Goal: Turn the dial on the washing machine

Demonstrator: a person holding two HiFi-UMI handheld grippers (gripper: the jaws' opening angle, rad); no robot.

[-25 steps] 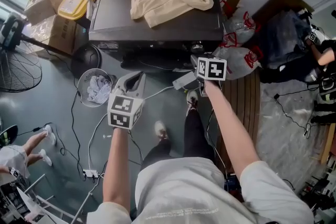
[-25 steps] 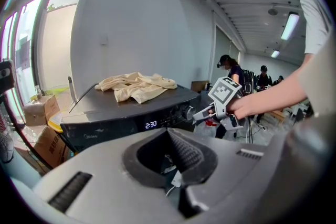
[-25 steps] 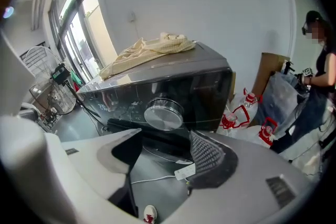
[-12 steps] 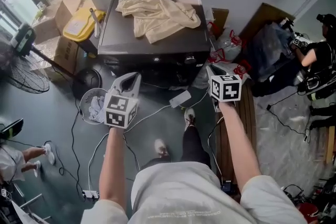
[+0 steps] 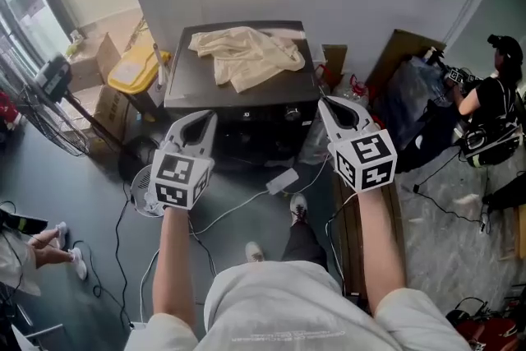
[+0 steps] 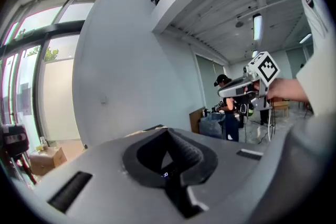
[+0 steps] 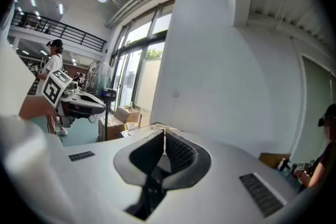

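Under a crumpled beige cloth (image 5: 246,53), dark washing machine (image 5: 185,86)

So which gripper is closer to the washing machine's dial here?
Right. The right gripper hangs just right of the dial, clear of it; the left gripper is off by the washing machine's left front corner.

Cloth (image 5: 245,55) on washing machine (image 5: 193,85), cardboard box (image 5: 105,104) at its left, person (image 5: 491,99) well off right
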